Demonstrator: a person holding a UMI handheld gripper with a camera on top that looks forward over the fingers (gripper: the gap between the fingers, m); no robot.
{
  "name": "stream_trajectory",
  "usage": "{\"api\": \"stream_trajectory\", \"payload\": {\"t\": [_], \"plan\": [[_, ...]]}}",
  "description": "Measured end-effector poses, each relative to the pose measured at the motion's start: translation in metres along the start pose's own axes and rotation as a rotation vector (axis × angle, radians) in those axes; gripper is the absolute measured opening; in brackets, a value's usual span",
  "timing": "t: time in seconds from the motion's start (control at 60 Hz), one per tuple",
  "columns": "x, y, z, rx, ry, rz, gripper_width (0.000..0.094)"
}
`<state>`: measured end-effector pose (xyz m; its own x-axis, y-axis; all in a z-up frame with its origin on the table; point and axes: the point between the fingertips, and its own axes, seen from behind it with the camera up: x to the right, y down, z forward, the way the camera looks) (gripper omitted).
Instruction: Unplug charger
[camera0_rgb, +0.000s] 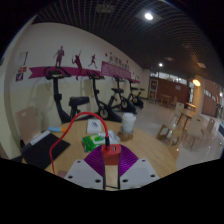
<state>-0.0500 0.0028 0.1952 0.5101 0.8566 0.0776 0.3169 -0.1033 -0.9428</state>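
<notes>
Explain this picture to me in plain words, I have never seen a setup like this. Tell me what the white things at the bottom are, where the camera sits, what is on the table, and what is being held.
There is one picture, taken by a wide-angle camera riding on a hand-held gripper, a tool a person carries; no robot arm is involved. The two white shapes at the bottom are its fingers, with purple pads on their inner sides. They stand open and hold nothing.

Just ahead of them, on a wooden table, sits a small red object beside something green; which one is the charger is too unclear to say. A red cable loops across the table. A dark flat object lies to one side.

Beyond are exercise bikes against a wall.
</notes>
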Motion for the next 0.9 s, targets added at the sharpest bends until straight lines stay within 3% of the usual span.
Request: {"api": "stream_trajectory", "payload": {"t": [0.267, 0.583, 0.75, 0.767, 0.85, 0.9], "plan": [[0.059, 0.118, 0.052, -0.224, 0.072, -0.009, 0.0184], [0.054, 0.173, 0.076, -0.333, 0.038, -0.043, 0.0265], [0.05, 0.172, 0.068, -0.347, 0.017, -0.055, 0.0683], [0.049, 0.171, 0.066, -0.346, 0.013, -0.055, 0.0772], [0.046, 0.159, 0.052, -0.349, 0.01, -0.048, 0.0861], [0.047, 0.145, 0.038, -0.327, 0.014, -0.038, 0.0859]]}}
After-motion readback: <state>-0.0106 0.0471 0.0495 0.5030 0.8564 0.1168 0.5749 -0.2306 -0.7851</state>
